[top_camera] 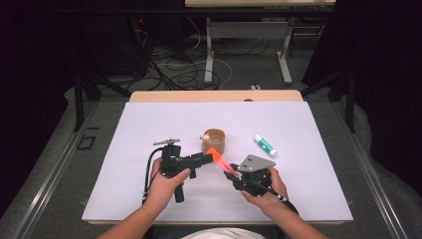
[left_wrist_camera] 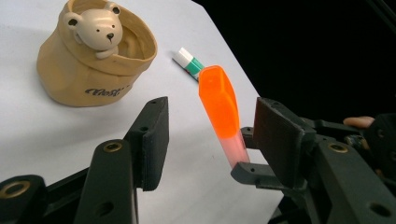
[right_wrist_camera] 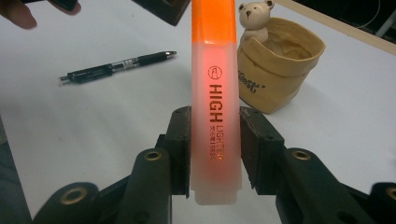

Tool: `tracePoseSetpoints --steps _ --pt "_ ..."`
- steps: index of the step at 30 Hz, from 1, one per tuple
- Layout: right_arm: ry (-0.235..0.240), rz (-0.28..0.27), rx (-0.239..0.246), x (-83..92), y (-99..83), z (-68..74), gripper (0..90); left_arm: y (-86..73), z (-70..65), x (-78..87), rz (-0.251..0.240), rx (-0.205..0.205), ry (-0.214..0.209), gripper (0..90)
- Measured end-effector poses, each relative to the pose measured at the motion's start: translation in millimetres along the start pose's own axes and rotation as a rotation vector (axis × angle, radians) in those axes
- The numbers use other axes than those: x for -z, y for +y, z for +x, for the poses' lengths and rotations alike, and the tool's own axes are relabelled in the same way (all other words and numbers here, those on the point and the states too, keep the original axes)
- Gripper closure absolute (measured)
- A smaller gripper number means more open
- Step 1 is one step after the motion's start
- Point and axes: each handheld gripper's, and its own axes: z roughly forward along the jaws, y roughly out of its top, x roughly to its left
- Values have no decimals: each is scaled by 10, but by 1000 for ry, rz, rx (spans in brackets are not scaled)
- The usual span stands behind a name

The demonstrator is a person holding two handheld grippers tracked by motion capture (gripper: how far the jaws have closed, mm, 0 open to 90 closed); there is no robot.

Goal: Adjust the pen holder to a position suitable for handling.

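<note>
- Highlighter (right_wrist_camera: 215,100), orange-capped with a translucent pink barrel, stands clamped between the pads of the right gripper (right_wrist_camera: 215,149) at lower centre of the right gripper view; in the high view it slants from that gripper (top_camera: 233,174) up toward the middle of the table (top_camera: 308,149).
- Left gripper (left_wrist_camera: 210,135) has its jaws half apart around the orange cap (left_wrist_camera: 219,105), with a gap on both sides in its own view, so nothing is pressed yet.
- Risk, as I judge it: the cap sits nearer the right-hand jaw, so an uneven close could push the pen sideways and twist it in the other grip.
- Risk: a pull off the barrel's line may jam the cap or drag the pen out whole.
- Right gripper view gives the printed "HIGH LIGHTER" lettering and a black pen (right_wrist_camera: 119,67) at upper left.
- Left gripper view shows a green-and-white glue stick (left_wrist_camera: 189,63) behind the cap and the bear on the tan pouch (left_wrist_camera: 93,70) at upper left.
</note>
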Motion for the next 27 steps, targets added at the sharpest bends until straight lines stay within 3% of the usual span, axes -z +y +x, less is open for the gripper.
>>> tracePoseSetpoints --steps 5,10,17,20,27 --pt "3 -20 -36 -1 -8 -41 659 10 -44 -119 -9 22 2 484" --pt "3 -20 -45 14 -8 -55 659 45 -111 -272 -11 41 -31 516" --pt "-2 -34 -70 34 -14 -99 659 66 -177 -417 -20 33 -25 571" --pt "-1 -38 -87 42 -18 -118 659 78 -163 -435 4 49 -29 602" --pt "2 -42 -74 38 -16 -119 659 102 -102 -432 47 74 -43 709"
